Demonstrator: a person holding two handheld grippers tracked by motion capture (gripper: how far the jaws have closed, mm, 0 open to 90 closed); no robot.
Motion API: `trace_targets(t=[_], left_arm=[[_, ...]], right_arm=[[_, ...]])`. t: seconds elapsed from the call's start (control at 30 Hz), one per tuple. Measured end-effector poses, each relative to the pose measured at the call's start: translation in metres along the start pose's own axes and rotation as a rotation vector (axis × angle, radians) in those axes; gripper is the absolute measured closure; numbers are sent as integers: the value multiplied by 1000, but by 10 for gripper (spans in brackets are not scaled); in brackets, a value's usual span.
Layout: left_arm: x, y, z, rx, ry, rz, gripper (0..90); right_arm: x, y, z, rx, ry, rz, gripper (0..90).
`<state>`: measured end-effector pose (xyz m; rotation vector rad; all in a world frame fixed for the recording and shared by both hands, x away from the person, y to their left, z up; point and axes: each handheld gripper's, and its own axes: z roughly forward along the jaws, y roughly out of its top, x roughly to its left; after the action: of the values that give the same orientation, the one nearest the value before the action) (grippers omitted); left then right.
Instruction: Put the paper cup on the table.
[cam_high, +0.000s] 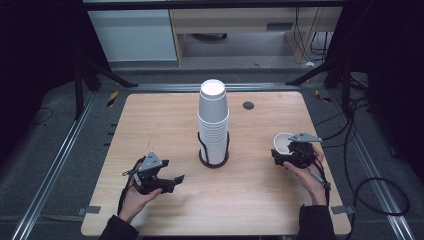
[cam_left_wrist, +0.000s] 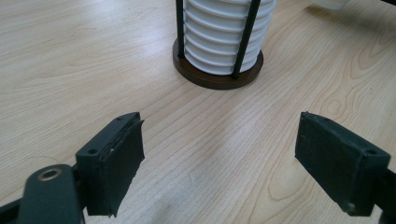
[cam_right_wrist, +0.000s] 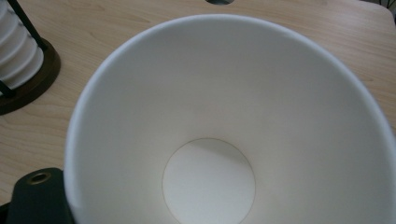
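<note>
Single paper cup (cam_high: 283, 142) gripped in right gripper (cam_high: 291, 152), off to the right of the cup stack (cam_high: 213, 122), well apart from it. Mouth of cup facing the right gripper view: open rim and round bottom plainly seen, inside empty. Jaws themselves hidden behind the cup wall there, but cup held off the table (cam_high: 165, 120) in the high view, so judged clamped on it.

Left gripper (cam_high: 165, 182) released, jaws spread wide, nothing between the pads (cam_left_wrist: 119, 161). Hovering low over the table, front-left of the stack, pointed at the dark round holder base (cam_left_wrist: 217, 77). Near it, not touching.

Stack itself: inverted white cups nested on the base, thin black uprights (cam_left_wrist: 246, 32) along the sides, top cup bottom-up in the high view. Centre of table, upright.

Step in hand, as a judgement: one cup handled apart from the stack, either just pulled off or about to go on. Can't tell direction from this alone.

Next move, if going back on: turn cup mouth-down, carry up over the stack top, line up on axis, lower between the uprights. Left gripper likely needed to steady the base or the lower cups. Risk: tall stack, easy to tip if nudged off-centre; thin paper wall, easy to crush with too much squeeze.
</note>
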<state>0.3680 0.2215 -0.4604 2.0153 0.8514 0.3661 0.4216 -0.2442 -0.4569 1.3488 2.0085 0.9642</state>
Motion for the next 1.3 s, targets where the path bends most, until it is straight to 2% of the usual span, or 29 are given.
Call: trace_targets(t=[0.2, 0.6, 0.97, 1.07, 1.3], left_arm=[[0, 0, 0, 0, 0, 0, 149], [1, -1, 1, 10, 2, -1, 147], [2, -1, 0, 11, 4, 2, 146], [2, -1, -1, 11, 5, 1, 147], [2, -1, -1, 13, 6, 3, 146]], right_arm=[[1, -3, 6, 28, 13, 1, 136], [3, -5, 11, 49, 40, 0, 132], [4, -7, 14, 61, 34, -14, 123], [4, -7, 14, 65, 41, -1, 113], [4, -7, 14, 73, 56, -10, 70]])
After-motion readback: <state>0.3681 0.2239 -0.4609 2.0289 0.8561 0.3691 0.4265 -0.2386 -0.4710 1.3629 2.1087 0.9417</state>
